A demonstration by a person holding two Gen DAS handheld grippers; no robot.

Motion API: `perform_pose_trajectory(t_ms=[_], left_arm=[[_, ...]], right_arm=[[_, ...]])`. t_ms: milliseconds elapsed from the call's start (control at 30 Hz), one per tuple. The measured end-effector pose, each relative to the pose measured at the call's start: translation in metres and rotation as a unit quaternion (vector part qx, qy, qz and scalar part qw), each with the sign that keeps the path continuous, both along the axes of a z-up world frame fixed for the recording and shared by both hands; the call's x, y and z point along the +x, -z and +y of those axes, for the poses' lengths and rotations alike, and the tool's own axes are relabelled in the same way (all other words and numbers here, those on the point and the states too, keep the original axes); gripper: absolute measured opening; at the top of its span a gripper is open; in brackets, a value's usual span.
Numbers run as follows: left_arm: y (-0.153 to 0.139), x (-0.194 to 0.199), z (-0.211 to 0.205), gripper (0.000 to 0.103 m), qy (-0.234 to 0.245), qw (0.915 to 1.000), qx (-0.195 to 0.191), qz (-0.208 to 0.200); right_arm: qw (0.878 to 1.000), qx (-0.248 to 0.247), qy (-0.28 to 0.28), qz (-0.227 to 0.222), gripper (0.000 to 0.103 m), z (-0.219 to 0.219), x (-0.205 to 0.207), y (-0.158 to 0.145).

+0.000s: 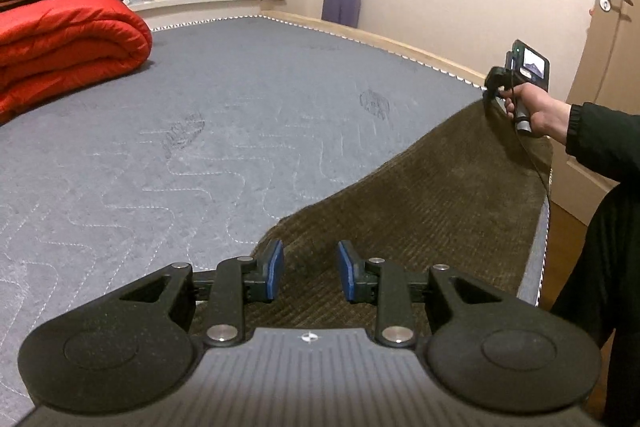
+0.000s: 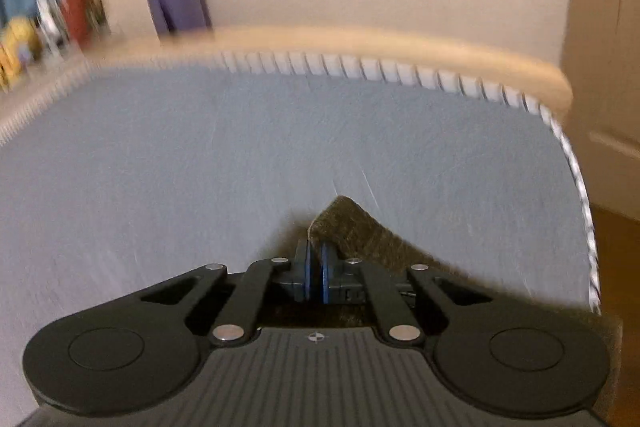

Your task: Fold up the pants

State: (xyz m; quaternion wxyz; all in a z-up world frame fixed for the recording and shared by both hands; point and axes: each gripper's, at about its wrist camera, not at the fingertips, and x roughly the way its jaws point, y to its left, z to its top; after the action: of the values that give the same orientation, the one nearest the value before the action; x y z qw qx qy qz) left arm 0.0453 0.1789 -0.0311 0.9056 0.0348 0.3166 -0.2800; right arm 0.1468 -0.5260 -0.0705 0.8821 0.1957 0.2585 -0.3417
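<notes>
Olive-brown corduroy pants (image 1: pixel 440 203) stretch rightward from the unclamped, parted left gripper (image 1: pixel 310 273) to the right gripper (image 2: pixel 316 277), pinched on their far corner.

A grey quilted mattress (image 1: pixel 240 131) carries brown corduroy pants (image 1: pixel 440 211) and a folded red quilt (image 1: pixel 68 47).

Olive-brown ribbed corduroy pants (image 1: pixel 440 203) drape along the grey quilted bed's (image 1: pixel 200 147) right edge, far corner lifted

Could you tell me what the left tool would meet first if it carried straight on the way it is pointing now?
Most likely the brown pants: the left tool stands open right over them, angled downward. Beyond the cloth's edge lies only the grey mattress. Depth is hard to judge through the fisheye.
</notes>
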Motion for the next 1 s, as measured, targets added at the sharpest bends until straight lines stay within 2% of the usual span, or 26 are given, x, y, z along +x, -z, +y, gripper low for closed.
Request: perform_pose_trajectory(t_ms=[100,133,200,233,267,300,333,500,567,667,700,767,867,933,1000], left_arm=[[0.001,-0.001,0.005,0.033,-0.008,0.9999,0.000,0.008],[0.001,-0.001,0.008,0.033,-0.015,0.9998,0.005,0.009],[0.001,-0.001,0.017,0.033,-0.033,0.9993,0.009,0.014],[-0.001,-0.002,0.023,0.033,-0.045,0.9988,0.008,0.016],[-0.002,-0.004,0.030,0.033,-0.054,0.9984,0.007,0.018],[-0.004,-0.006,0.036,0.033,-0.061,0.9979,0.005,0.022],[-0.005,-0.008,0.043,0.033,-0.067,0.9973,0.005,0.028],[-0.003,-0.025,0.067,0.033,-0.079,0.9937,0.032,0.073],[0.005,-0.033,0.079,0.033,-0.086,0.9894,0.052,0.104],[0.019,-0.042,0.106,0.033,-0.123,0.9795,0.074,0.141],[0.022,-0.046,0.116,0.032,-0.132,0.9768,0.067,0.155],[0.018,-0.056,0.129,0.032,-0.144,0.9762,0.042,0.156],[0.000,-0.068,0.149,0.043,-0.196,0.9705,-0.009,0.141],[-0.007,-0.074,0.165,0.059,-0.235,0.9607,-0.044,0.140],[-0.007,-0.074,0.174,0.060,-0.264,0.9506,-0.054,0.154]], right_arm=[[0.998,-0.005,-0.049,-0.033,0.004,0.000,0.012,-0.007],[0.998,-0.005,-0.056,-0.031,0.005,-0.001,0.016,-0.004],[0.998,0.001,-0.061,0.012,0.009,-0.006,0.026,0.009],[0.998,0.010,-0.053,0.026,0.025,-0.010,0.026,0.014],[0.999,0.011,-0.043,0.027,0.035,-0.011,0.023,0.015],[0.999,0.004,-0.031,0.025,0.051,-0.011,0.018,0.013],[1.000,-0.006,-0.023,0.018,0.055,-0.009,0.012,0.008],[0.997,-0.038,-0.063,-0.014,0.055,0.007,-0.014,-0.012],[0.995,-0.038,-0.090,-0.021,0.055,0.028,-0.026,-0.020],[0.990,-0.027,-0.134,-0.039,0.057,0.049,-0.035,-0.035],[0.987,-0.022,-0.155,-0.045,0.057,0.059,-0.038,-0.040],[0.979,-0.016,-0.195,-0.059,0.057,0.082,-0.048,-0.056],[0.962,-0.006,-0.264,-0.075,0.058,0.125,-0.063,-0.074],[0.942,-0.002,-0.324,-0.085,0.058,0.159,-0.073,-0.082],[0.922,-0.012,-0.378,-0.089,0.057,0.191,-0.082,-0.091]])
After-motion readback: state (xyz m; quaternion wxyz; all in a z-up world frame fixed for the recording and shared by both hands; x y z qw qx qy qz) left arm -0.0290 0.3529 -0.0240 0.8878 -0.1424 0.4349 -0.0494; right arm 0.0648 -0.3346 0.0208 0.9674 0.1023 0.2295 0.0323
